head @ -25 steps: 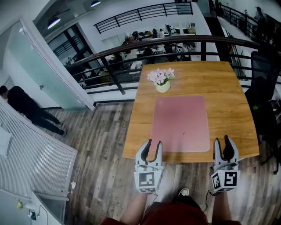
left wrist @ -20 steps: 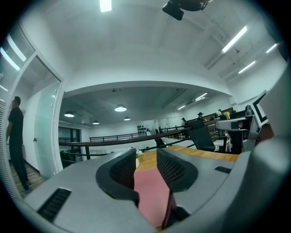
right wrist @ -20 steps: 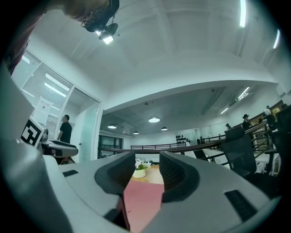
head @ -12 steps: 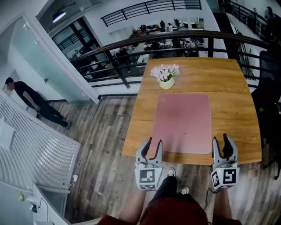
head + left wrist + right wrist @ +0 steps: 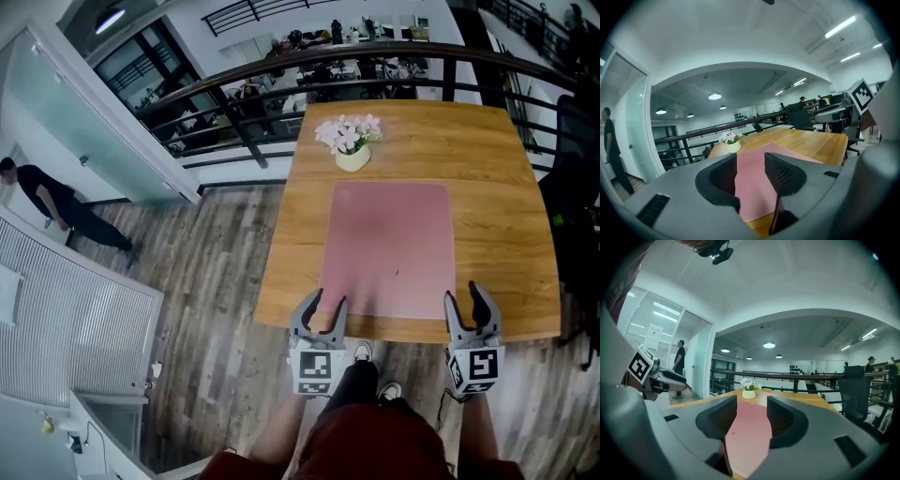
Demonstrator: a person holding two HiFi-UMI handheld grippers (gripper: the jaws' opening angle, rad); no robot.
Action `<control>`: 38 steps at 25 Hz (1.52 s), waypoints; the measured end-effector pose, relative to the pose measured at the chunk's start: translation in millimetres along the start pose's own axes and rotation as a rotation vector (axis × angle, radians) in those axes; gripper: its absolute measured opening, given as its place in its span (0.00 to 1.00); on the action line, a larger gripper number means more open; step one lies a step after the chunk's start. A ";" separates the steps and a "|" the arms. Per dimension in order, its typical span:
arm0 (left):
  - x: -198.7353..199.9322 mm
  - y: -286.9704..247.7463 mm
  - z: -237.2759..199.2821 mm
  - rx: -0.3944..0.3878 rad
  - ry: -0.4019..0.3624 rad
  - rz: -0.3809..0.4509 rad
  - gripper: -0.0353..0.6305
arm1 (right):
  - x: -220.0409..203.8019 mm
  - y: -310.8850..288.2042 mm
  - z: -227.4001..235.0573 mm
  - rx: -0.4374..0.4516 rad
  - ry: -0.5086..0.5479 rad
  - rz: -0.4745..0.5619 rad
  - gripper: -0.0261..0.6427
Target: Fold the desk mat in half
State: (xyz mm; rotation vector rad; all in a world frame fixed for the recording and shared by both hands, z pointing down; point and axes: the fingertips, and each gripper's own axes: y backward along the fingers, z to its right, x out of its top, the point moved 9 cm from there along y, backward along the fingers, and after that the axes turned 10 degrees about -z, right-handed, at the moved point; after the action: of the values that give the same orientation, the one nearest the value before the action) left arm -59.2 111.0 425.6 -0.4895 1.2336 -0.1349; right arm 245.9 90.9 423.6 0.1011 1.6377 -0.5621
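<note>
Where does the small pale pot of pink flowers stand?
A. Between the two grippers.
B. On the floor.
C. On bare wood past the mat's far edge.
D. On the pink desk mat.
C: the pale pot of pink flowers stands on the wooden table, beyond the far edge of the pink desk mat.

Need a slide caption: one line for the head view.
The left gripper and right gripper, jaws just opened wider and empty, poised at the near corners of the pink desk mat.

pink desk mat (image 5: 389,248), flat, unfolded, on table
</note>
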 end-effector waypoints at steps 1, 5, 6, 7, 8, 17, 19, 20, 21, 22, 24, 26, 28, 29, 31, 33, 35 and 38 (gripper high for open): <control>-4.5 -3.6 -2.4 -0.006 -0.006 -0.014 0.36 | -3.3 -4.3 -0.6 0.006 0.006 -0.017 0.35; -24.4 -23.8 -11.7 -0.058 -0.059 -0.086 0.38 | -21.9 -21.7 -2.6 0.021 0.045 -0.085 0.36; -28.3 -28.9 -13.5 -0.075 -0.073 -0.105 0.39 | -26.6 -25.9 -2.9 0.027 0.061 -0.107 0.37; -31.8 -33.5 -15.0 -0.092 -0.085 -0.122 0.39 | -31.1 -29.6 -2.8 0.034 0.074 -0.128 0.37; -35.6 -37.5 -16.3 -0.107 -0.095 -0.138 0.41 | -35.3 -32.7 -2.7 0.042 0.082 -0.149 0.38; -76.5 -70.0 -27.8 -0.244 -0.234 -0.299 0.45 | -72.0 -60.6 -6.7 0.130 0.188 -0.345 0.41; -85.1 -76.4 -28.8 -0.277 -0.278 -0.335 0.46 | -80.9 -66.9 -9.2 0.198 0.226 -0.418 0.41; -89.5 -79.7 -29.2 -0.295 -0.301 -0.356 0.46 | -86.0 -69.6 -10.6 0.236 0.246 -0.457 0.42; -93.8 -82.5 -29.5 -0.314 -0.322 -0.378 0.46 | -90.8 -72.0 -12.2 0.270 0.270 -0.493 0.43; -97.6 -84.9 -30.1 -0.333 -0.340 -0.397 0.46 | -94.9 -74.1 -13.9 0.299 0.295 -0.524 0.44; -104.7 -89.6 -31.4 -0.373 -0.376 -0.433 0.46 | -102.0 -78.2 -16.7 0.346 0.341 -0.577 0.44; -112.2 -96.2 -32.8 -0.423 -0.423 -0.470 0.46 | -107.9 -83.8 -17.9 0.379 0.375 -0.618 0.45; -119.4 -103.8 -33.4 -0.486 -0.478 -0.515 0.48 | -112.4 -90.5 -18.1 0.404 0.413 -0.649 0.46; -122.7 -107.1 -33.3 -0.520 -0.508 -0.539 0.50 | -114.4 -93.8 -18.0 0.419 0.437 -0.666 0.46; -128.7 -113.1 -33.1 -0.581 -0.567 -0.587 0.51 | -117.7 -100.8 -17.9 0.453 0.493 -0.706 0.47; -132.6 -118.8 -33.8 -0.631 -0.612 -0.626 0.52 | -120.3 -108.4 -17.7 0.487 0.544 -0.747 0.48; -132.8 -123.7 -34.9 -0.668 -0.637 -0.650 0.52 | -121.2 -114.9 -17.6 0.517 0.591 -0.782 0.48; -129.9 -130.3 -34.9 -0.719 -0.684 -0.686 0.53 | -121.8 -122.8 -17.0 0.564 0.672 -0.841 0.49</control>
State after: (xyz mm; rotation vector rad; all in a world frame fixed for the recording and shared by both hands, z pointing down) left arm -114.4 31.6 586.1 -1.4447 0.3661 -0.0845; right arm 202.7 21.8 577.1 0.0042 2.0959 -1.7809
